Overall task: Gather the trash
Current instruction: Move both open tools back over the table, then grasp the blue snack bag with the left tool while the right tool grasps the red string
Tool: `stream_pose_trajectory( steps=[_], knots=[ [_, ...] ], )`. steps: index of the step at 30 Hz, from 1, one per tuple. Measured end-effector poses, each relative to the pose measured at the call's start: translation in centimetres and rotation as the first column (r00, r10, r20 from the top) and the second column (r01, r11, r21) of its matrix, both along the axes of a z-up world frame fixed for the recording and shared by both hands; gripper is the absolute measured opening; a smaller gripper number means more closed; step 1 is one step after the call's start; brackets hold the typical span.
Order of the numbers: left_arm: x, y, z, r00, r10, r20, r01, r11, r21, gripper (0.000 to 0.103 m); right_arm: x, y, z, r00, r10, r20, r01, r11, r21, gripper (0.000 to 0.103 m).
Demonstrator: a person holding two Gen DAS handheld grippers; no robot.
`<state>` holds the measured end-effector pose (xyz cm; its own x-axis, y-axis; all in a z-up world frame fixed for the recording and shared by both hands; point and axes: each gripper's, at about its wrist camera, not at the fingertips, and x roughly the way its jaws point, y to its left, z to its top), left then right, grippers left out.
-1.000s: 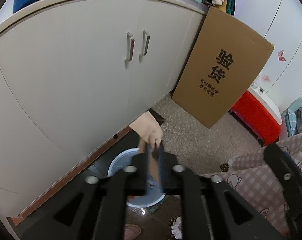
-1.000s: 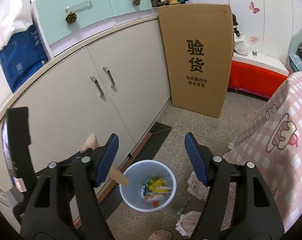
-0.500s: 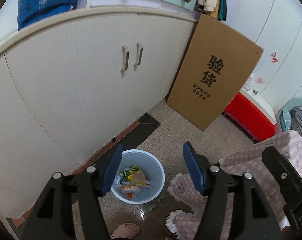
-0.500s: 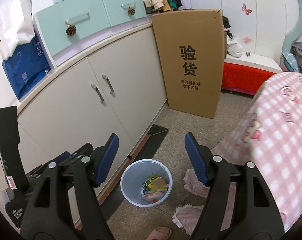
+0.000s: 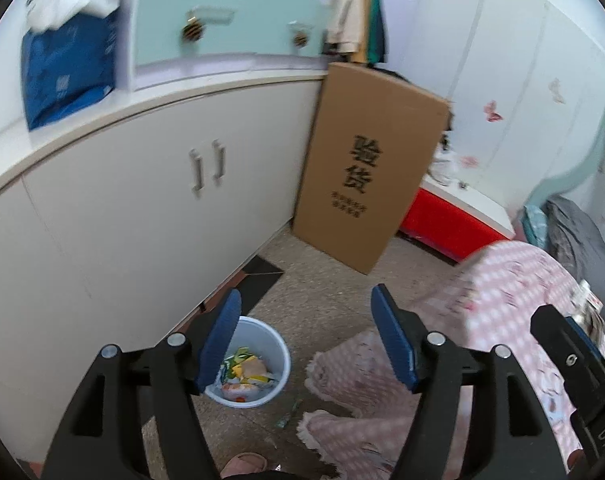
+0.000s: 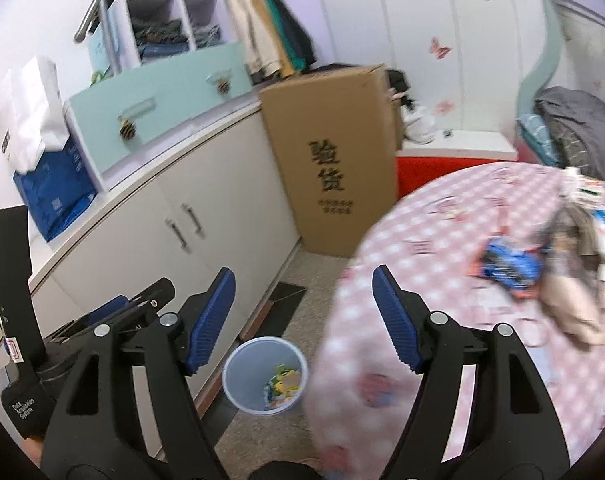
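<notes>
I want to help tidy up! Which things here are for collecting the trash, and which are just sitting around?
For the job:
- trash bin on the floor, already holding wrappers
- blue wrapper on the pink table
- left gripper and right gripper, both open and empty

Just sitting around:
- cardboard box
- white cabinet
- blue bag
- red bench

A lived-in bedroom at home is showing here. Clothes (image 6: pixel 270 36) are hanging in an open nook above a long run of white cupboards (image 5: pixel 142 216), mint drawers (image 6: pixel 162 96) sitting on top. Butterfly stickers (image 6: pixel 440 48) are dotting the white wardrobe doors (image 6: pixel 442 40). A pink checked cloth (image 6: pixel 442 240) is covering a round table, and bedding (image 6: pixel 574 120) is lying heaped at the far right.
</notes>
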<state>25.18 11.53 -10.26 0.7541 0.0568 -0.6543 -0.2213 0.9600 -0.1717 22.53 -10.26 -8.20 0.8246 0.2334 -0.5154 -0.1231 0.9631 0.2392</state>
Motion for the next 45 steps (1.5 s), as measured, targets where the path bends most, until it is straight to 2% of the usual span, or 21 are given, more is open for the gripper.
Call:
stream_pose_trajectory(
  steps=[7, 14, 20, 23, 33, 41, 45],
  knots=[
    [-0.8, -8.5, 1.0, 0.989, -0.147, 0.002, 0.147, 0.987, 0.065, 0.070, -2.9, -8.5, 0.1, 0.991, -0.131, 0.000, 0.131, 0.991, -0.002, 0.072],
    [0.4, -17.9, -0.1, 0.946, -0.319, -0.053, 0.323, 0.940, 0.108, 0.072, -4.1, -16.9, -1.2, 0.962, -0.271, -0.027, 0.272, 0.962, 0.014, 0.072],
    [2.4, -22.8, -1.0, 0.928, -0.359, -0.096, 0.367, 0.927, 0.077, 0.072, -4.2, -22.8, -2.1, 0.932, -0.359, -0.044, 0.361, 0.932, 0.040, 0.073],
    [4.2, -24.3, -1.5, 0.926, -0.359, -0.119, 0.366, 0.930, 0.039, 0.072, -3.8, -25.0, -2.6, 0.923, -0.380, -0.058, 0.382, 0.923, 0.041, 0.073],
    [10.3, -27.7, -4.1, 0.918, -0.330, -0.218, 0.320, 0.944, -0.080, 0.072, -1.5, -28.4, -3.1, 0.914, -0.397, -0.082, 0.401, 0.915, 0.039, 0.074],
    [11.1, -28.9, -4.9, 0.903, -0.349, -0.251, 0.351, 0.936, -0.037, 0.072, 0.4, -27.0, -3.0, 0.932, -0.351, -0.085, 0.355, 0.935, 0.023, 0.074],
    [11.1, -29.0, -4.9, 0.910, -0.336, -0.245, 0.350, 0.937, 0.015, 0.045, 0.9, -25.6, -2.5, 0.940, -0.334, -0.076, 0.335, 0.942, 0.011, 0.074]
  ],
)
